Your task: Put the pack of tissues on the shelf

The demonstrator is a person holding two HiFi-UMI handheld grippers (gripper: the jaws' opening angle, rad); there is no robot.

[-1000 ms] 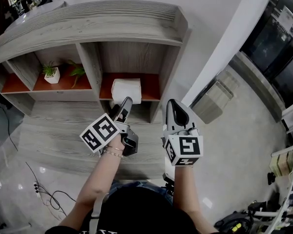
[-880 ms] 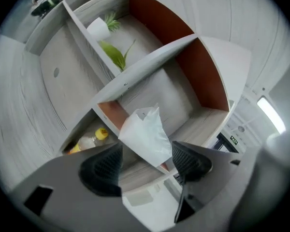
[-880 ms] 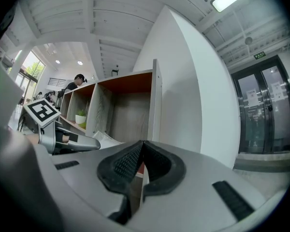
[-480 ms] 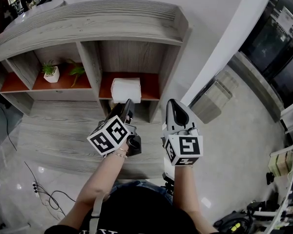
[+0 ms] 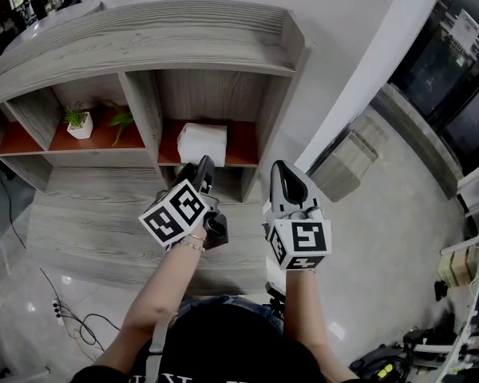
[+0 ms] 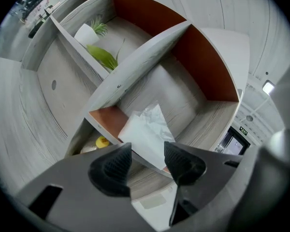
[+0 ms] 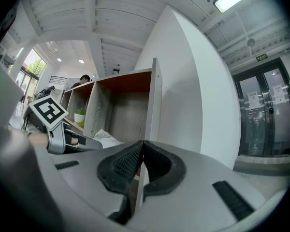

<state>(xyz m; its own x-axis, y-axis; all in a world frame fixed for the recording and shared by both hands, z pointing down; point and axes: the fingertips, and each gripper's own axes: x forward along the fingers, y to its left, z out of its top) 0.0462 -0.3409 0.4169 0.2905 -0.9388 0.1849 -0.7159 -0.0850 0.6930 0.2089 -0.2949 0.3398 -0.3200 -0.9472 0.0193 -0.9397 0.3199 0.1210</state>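
Grey wood shelf (image 5: 144, 46): potted plant (image 5: 79, 123) in the left compartment, pack of tissues (image 5: 202, 144) lying on the right compartment's reddish board. My left gripper (image 5: 203, 167) is in front of the pack, jaws apart, just been closing, nothing between them. My right gripper (image 5: 281, 171): jaws together, empty. Glossy grey floor (image 5: 383, 238) at right.

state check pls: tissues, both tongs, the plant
tissue pack: lying in the right compartment of the shelf, not gripped
left tongs: open, jaws just been closing, pads off the pack
right tongs: shut, empty
plant: upright in its pot, left compartment
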